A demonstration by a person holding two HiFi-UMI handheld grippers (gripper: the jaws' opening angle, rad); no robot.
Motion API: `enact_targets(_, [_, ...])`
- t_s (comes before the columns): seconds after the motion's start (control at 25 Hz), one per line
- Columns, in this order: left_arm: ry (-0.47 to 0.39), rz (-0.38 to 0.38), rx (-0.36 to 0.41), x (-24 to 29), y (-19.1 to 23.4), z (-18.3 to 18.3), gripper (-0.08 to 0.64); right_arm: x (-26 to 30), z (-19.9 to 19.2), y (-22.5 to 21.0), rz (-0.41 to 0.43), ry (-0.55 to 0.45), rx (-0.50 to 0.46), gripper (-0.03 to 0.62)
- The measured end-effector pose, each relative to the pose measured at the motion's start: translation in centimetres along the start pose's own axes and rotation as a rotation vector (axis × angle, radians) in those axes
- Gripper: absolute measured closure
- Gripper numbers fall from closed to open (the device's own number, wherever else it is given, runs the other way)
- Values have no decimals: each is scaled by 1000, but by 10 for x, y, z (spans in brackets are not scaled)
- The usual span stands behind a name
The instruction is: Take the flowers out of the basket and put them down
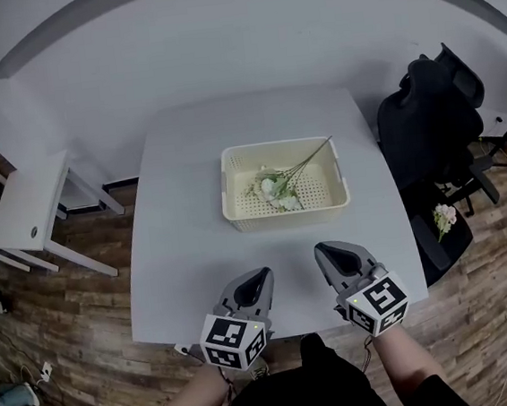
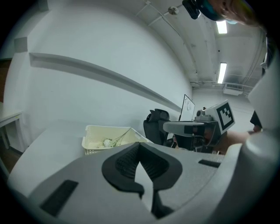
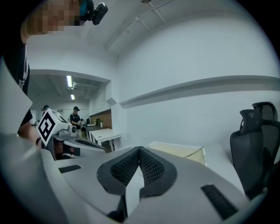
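Bare white counter (image 1: 186, 250) lies between the near edge and the central cream perforated plastic basket (image 1: 232, 191). White artificial flowers (image 1: 279, 191) lie inside it, ahead of the left gripper (image 1: 263, 274) and right gripper (image 1: 323, 251), both pressed together, empty.

cream perforated basket (image 1: 287, 217); white flowers (image 1: 273, 187), green stems (image 1: 308, 159); pale grey table (image 1: 185, 241); black chair (image 1: 425, 121); brown wood-plank floor (image 1: 59, 326).

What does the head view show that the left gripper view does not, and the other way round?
Only the head view: a second flower bunch on the black chair, and the marker cube of the left tool. Only the left gripper view: the ceiling lights. Both: the cream basket holding the flowers, that chair, and the right tool.
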State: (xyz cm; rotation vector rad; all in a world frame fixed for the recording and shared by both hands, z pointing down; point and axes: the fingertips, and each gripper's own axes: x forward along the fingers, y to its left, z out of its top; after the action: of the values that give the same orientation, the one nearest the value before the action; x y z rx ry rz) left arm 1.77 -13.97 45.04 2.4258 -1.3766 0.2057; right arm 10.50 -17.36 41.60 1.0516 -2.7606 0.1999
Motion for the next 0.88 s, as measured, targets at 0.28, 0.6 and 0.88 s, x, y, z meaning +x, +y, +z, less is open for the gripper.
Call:
enact_targets(0.28, [20,22,-10,50,-2,4,554,23,0,-53,53,49,-75,571])
enact_targets(0.6, [31,44,-24,102,3,9,554,56,-6,-107,103,118,-156,571])
enact_targets(0.88, [55,53,-48,140,9,3,554,91,-19,-146,151,230,-344,569])
